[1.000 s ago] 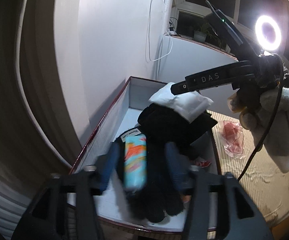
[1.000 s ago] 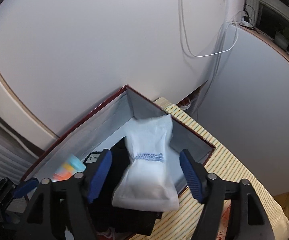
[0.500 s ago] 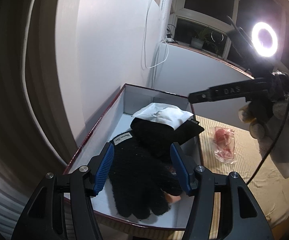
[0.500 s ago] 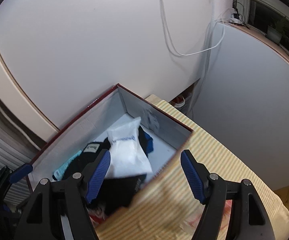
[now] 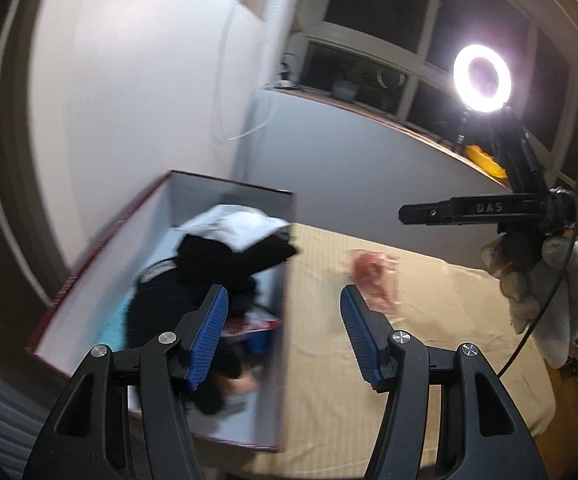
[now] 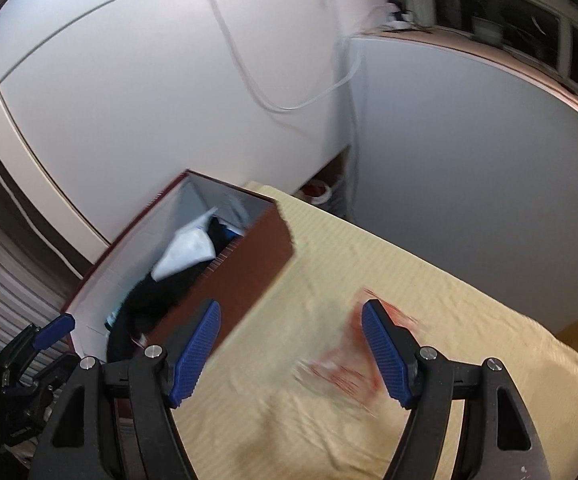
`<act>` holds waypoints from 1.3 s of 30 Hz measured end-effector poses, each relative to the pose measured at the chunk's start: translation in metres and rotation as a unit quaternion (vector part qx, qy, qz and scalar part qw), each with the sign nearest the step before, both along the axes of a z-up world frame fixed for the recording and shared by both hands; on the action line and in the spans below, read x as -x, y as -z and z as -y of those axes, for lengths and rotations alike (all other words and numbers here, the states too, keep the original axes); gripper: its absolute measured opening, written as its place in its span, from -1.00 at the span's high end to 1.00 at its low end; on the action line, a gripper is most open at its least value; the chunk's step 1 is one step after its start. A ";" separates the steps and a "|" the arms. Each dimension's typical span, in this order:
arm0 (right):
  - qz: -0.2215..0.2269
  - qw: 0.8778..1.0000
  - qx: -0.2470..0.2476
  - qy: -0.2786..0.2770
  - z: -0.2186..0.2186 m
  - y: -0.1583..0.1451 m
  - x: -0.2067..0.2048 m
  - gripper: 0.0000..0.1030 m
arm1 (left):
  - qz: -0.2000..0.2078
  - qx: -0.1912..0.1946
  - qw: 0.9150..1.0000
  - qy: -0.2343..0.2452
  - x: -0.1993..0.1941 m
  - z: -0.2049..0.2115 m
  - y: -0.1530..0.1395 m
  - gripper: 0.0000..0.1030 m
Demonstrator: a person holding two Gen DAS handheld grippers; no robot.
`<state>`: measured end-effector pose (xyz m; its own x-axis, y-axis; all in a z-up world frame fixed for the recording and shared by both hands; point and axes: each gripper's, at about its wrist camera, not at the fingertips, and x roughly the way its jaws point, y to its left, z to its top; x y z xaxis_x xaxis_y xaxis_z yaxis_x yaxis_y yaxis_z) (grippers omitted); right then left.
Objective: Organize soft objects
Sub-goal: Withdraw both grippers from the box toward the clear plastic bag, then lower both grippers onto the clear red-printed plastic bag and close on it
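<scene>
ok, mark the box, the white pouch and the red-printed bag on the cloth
box [image 6: 245, 276], right wrist view, on its brown outer side wall
white pouch [image 5: 245, 227], left wrist view, on its top face
red-printed bag [image 5: 373, 276], left wrist view, on its blurred middle

Ring light [image 5: 482, 78] lit, on a dark stand in front of the window [image 5: 373, 32] — panes black. Potted plant [image 5: 347, 85] on the sill. White cable [image 6: 289, 92] loops down the white wall [image 6: 149, 80]. Yellow striped cloth [image 6: 369, 280] covers the surface — slightly wrinkled.
</scene>
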<state>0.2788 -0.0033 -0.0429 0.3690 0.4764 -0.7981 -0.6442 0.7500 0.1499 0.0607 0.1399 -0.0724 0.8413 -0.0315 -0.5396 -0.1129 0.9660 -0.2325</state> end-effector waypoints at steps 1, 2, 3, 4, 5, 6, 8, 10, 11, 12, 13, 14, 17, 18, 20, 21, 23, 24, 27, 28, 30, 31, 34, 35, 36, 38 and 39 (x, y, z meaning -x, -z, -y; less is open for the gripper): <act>-0.002 1.000 -0.002 0.008 0.012 0.001 -0.001 -0.35 | 0.002 0.004 1.000 0.008 -0.003 0.007 0.000 -0.13; -0.005 1.000 -0.005 0.013 0.020 0.002 -0.002 -0.35 | 0.003 0.009 1.000 0.017 -0.006 0.015 -0.001 -0.13; -0.008 1.000 -0.008 0.019 0.028 0.003 -0.002 -0.35 | 0.004 0.013 1.000 0.024 -0.009 0.021 0.000 -0.13; -0.014 0.999 -0.013 0.026 0.039 0.006 -0.004 -0.35 | 0.005 0.017 0.999 0.031 -0.011 0.028 0.000 -0.13; -0.018 0.999 -0.017 0.031 0.047 0.008 -0.006 -0.35 | 0.006 0.022 0.999 0.039 -0.013 0.036 0.002 -0.13; -0.021 0.999 -0.021 0.036 0.054 0.009 -0.008 -0.35 | 0.006 0.027 0.999 0.047 -0.017 0.044 0.004 -0.13; -0.026 0.998 -0.030 0.044 0.065 0.013 -0.012 -0.35 | 0.000 0.029 0.998 0.057 -0.024 0.058 0.010 -0.13; -0.037 0.997 -0.038 0.047 0.074 0.019 -0.018 -0.35 | -0.008 0.037 0.997 0.063 -0.035 0.070 0.019 -0.13; -0.043 0.997 -0.041 0.048 0.077 0.023 -0.021 -0.35 | -0.013 0.041 0.997 0.066 -0.041 0.076 0.024 -0.13; -0.050 0.997 -0.042 0.048 0.079 0.028 -0.025 -0.35 | -0.018 0.044 0.997 0.067 -0.047 0.081 0.029 -0.13; -0.054 0.997 -0.042 0.048 0.080 0.032 -0.026 -0.35 | -0.021 0.044 0.996 0.068 -0.053 0.085 0.033 -0.13; -0.060 0.996 -0.042 0.048 0.081 0.038 -0.029 -0.35 | -0.025 0.042 0.996 0.070 -0.062 0.090 0.038 -0.13; -0.078 0.995 -0.049 0.045 0.080 0.055 -0.038 -0.35 | -0.041 0.044 0.996 0.071 -0.080 0.098 0.050 -0.13; -0.086 0.994 -0.052 0.045 0.079 0.061 -0.042 -0.35 | -0.048 0.050 0.995 0.070 -0.088 0.099 0.054 -0.13; -0.100 0.992 -0.059 0.045 0.080 0.072 -0.049 -0.35 | -0.059 0.064 0.994 0.067 -0.101 0.100 0.062 -0.13; -0.106 0.991 -0.062 0.045 0.079 0.077 -0.052 -0.35 | -0.065 0.072 0.993 0.065 -0.108 0.099 0.066 -0.13; -0.118 0.990 -0.067 0.044 0.076 0.087 -0.060 -0.35 | -0.071 0.079 0.993 0.061 -0.121 0.099 0.073 -0.13; -0.123 0.989 -0.069 0.044 0.075 0.092 -0.063 -0.35 | -0.073 0.079 0.992 0.059 -0.128 0.100 0.077 -0.13; -0.143 0.986 -0.078 0.046 0.069 0.107 -0.075 -0.35 | -0.082 0.068 0.993 0.058 -0.143 0.102 0.087 -0.23; -0.147 0.985 -0.080 0.046 0.069 0.111 -0.078 -0.36 | -0.085 0.066 0.992 0.061 -0.148 0.103 0.089 -0.25; -0.158 0.983 -0.085 0.049 0.068 0.119 -0.086 -0.36 | -0.091 0.060 0.992 0.063 -0.156 0.105 0.095 -0.26; -0.163 0.981 -0.089 0.049 0.067 0.121 -0.089 -0.36 | -0.093 0.058 0.992 0.063 -0.160 0.106 0.098 -0.26; -0.181 0.976 -0.107 0.051 0.067 0.130 -0.097 -0.35 | -0.099 0.052 0.991 0.069 -0.170 0.108 0.104 -0.26; -0.188 0.974 -0.112 0.050 0.067 0.133 -0.099 -0.35 | -0.101 0.053 0.991 0.071 -0.174 0.106 0.107 -0.26; -0.193 0.973 -0.116 0.049 0.067 0.136 -0.101 -0.35 | -0.103 0.055 0.991 0.072 -0.177 0.105 0.109 -0.26; -0.200 0.972 -0.118 0.045 0.065 0.141 -0.102 -0.35 | -0.107 0.061 0.990 0.073 -0.183 0.104 0.113 -0.26; -0.203 0.971 -0.119 0.040 0.064 0.143 -0.101 -0.33 | -0.108 0.066 0.989 0.075 -0.185 0.103 0.114 -0.26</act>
<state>0.3799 -0.0672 -0.1859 0.0900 0.6477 -0.7566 -0.4373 0.7082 0.5543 0.2456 0.0366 -0.1864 0.6877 -0.2305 -0.6884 -0.0307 0.9382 -0.3448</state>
